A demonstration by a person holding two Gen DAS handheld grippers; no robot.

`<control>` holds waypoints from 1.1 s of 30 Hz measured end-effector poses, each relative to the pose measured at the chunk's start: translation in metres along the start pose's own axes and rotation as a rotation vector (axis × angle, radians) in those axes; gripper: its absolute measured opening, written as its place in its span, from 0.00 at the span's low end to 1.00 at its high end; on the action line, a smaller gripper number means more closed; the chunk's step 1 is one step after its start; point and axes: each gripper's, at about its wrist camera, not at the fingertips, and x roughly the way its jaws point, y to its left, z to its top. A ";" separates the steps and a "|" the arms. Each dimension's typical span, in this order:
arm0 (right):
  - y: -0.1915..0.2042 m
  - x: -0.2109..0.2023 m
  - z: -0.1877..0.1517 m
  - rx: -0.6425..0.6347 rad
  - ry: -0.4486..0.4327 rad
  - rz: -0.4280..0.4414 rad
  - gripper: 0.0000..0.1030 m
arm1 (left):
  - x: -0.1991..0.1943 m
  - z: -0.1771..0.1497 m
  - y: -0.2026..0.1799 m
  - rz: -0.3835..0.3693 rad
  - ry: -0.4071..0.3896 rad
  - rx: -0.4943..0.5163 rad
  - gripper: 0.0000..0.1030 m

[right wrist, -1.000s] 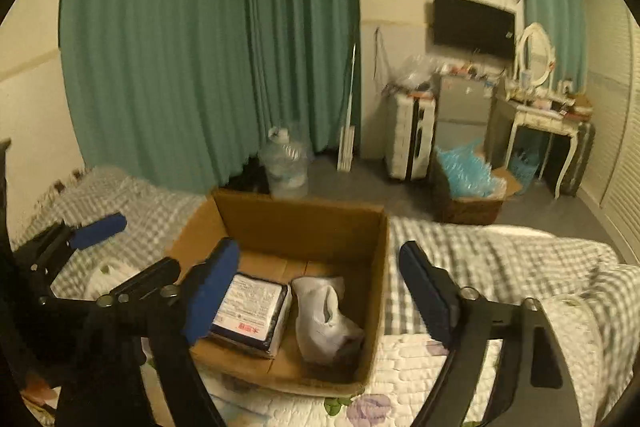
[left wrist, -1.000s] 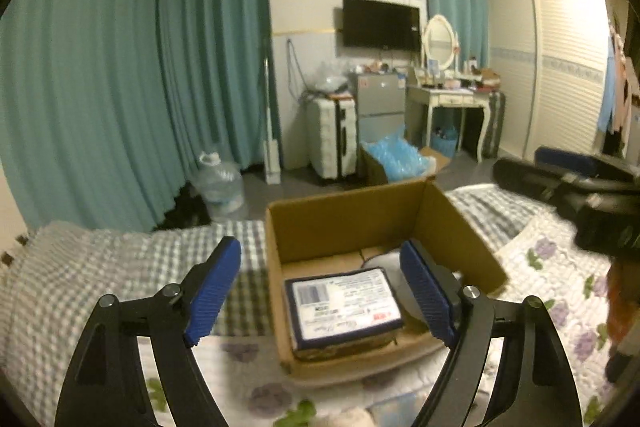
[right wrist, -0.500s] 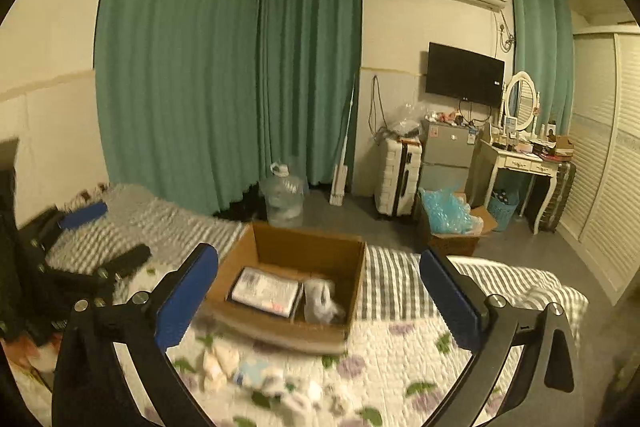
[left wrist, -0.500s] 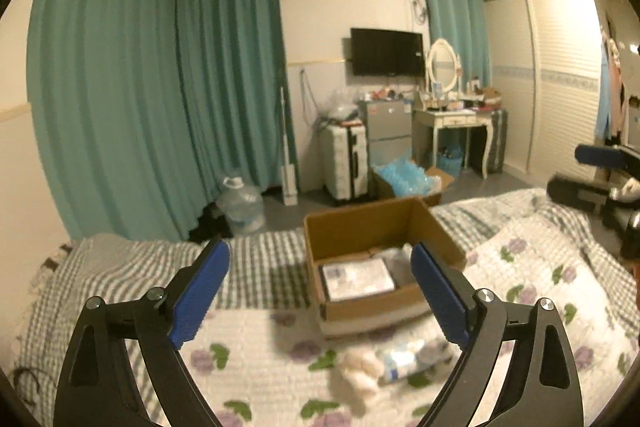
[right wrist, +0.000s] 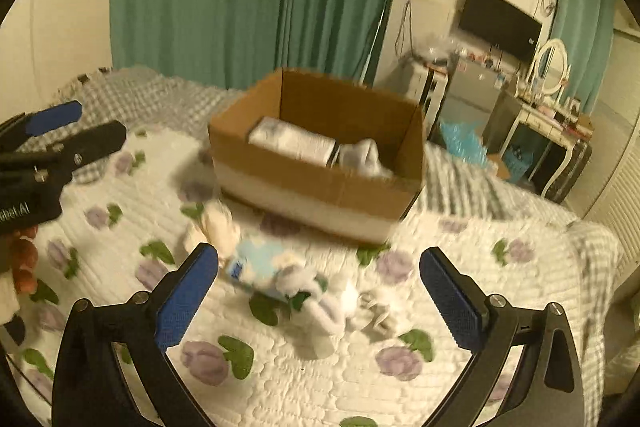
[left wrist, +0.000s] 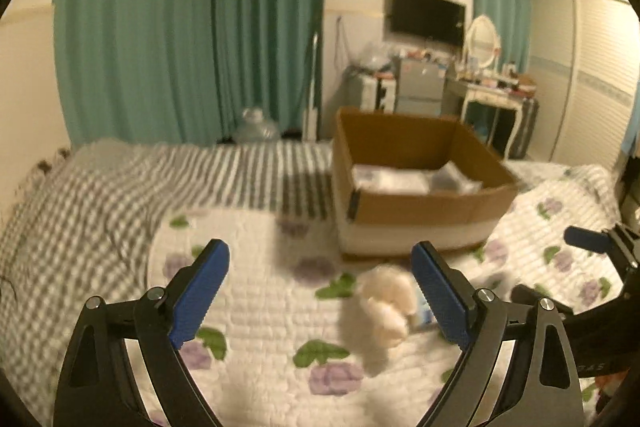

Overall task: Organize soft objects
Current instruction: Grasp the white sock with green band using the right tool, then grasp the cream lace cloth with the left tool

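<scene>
Both claws gaped wide and held nothing. Just ahead of the right claw [right wrist: 318,283], between its blue pads, small white socks [right wrist: 336,303] and a pale blue packet [right wrist: 256,263] lay on the quilt [right wrist: 304,379]. A cream plush bundle [left wrist: 386,303] sat inside the left claw [left wrist: 320,287], nearer its right pad. These looked light and squashy; pinching mid-bulk should hold. Beyond stood the cardboard box [right wrist: 320,187], partly filled, then teal curtains [left wrist: 192,27].
</scene>
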 end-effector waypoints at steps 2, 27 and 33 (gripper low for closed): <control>0.000 0.020 -0.013 0.016 0.020 0.008 0.97 | 0.010 -0.008 0.004 0.011 0.023 -0.018 0.91; -0.020 0.033 -0.020 0.107 0.018 0.059 0.35 | 0.060 -0.046 -0.048 -0.124 0.229 0.145 0.89; -0.036 0.046 -0.028 0.147 0.061 0.039 0.35 | 0.082 -0.054 -0.051 -0.146 0.292 0.141 0.67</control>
